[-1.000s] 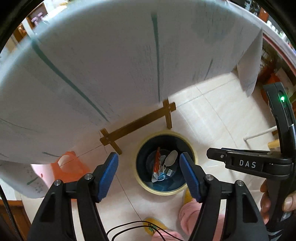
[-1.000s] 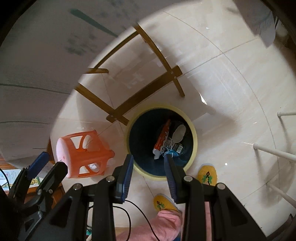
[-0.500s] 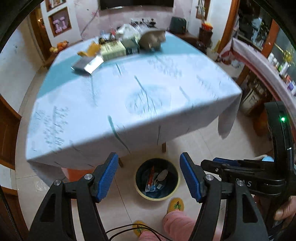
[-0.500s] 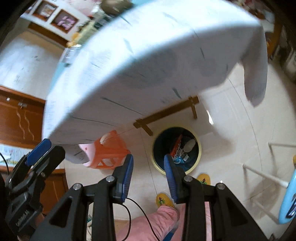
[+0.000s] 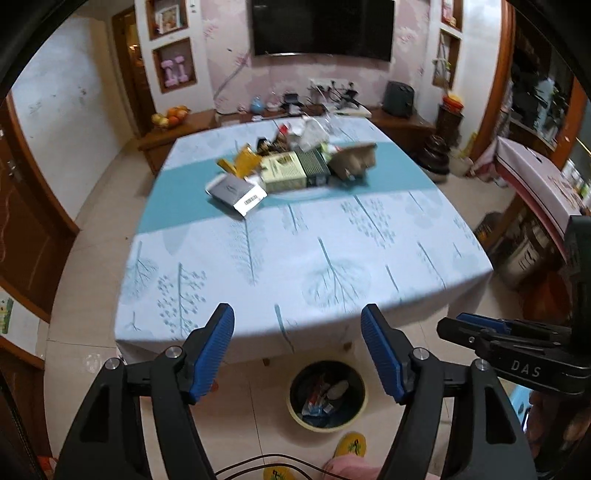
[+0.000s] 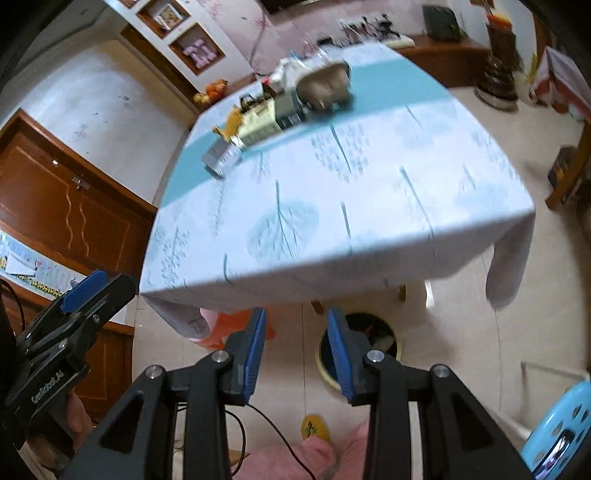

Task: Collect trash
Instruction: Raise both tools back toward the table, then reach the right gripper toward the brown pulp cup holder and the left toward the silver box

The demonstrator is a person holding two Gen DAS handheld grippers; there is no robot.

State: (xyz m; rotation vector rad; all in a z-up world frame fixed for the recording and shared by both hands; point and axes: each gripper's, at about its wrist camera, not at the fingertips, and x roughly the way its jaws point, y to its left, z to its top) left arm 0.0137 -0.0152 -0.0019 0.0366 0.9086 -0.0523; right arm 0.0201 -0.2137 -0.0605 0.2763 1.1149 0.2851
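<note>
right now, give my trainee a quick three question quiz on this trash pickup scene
1. True or false: the left tongs are shut on a wrapper.
2. Where does the trash bin stand? A) on the tablecloth B) on the floor by the table's near edge C) on the blue stool
3. Fill in: the pile of boxes and wrappers lies on the table's ____ stripe.

Key: 1 false, both the left tongs and the right tongs are open and empty. 2 B. 3 teal, toward the far end of the tablecloth.

A home living room: wall television, clothed dining table.
</note>
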